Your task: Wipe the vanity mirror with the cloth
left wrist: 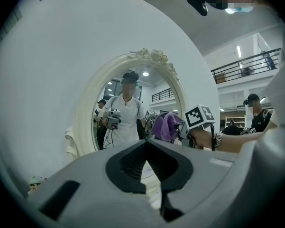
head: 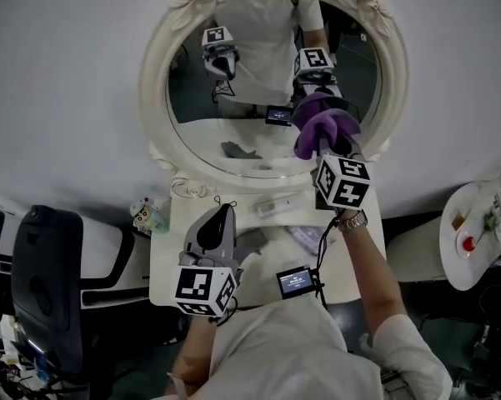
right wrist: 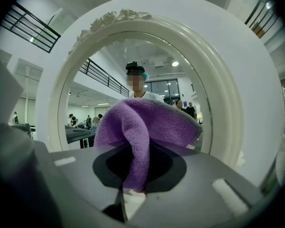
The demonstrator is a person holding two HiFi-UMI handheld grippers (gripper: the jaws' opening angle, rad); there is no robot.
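An oval vanity mirror in an ornate cream frame stands against the white wall, above a small white table. My right gripper is shut on a purple cloth, which is held up at the lower right part of the glass. In the right gripper view the purple cloth bulges out of the jaws right in front of the mirror. My left gripper hangs lower, over the table, its jaws shut with nothing in them. From the left gripper view the mirror and cloth lie ahead.
On the table lie a white flat item and a small figurine at its left edge. A black chair stands at the left, and a round white side table with small things at the right. Other people show in the background.
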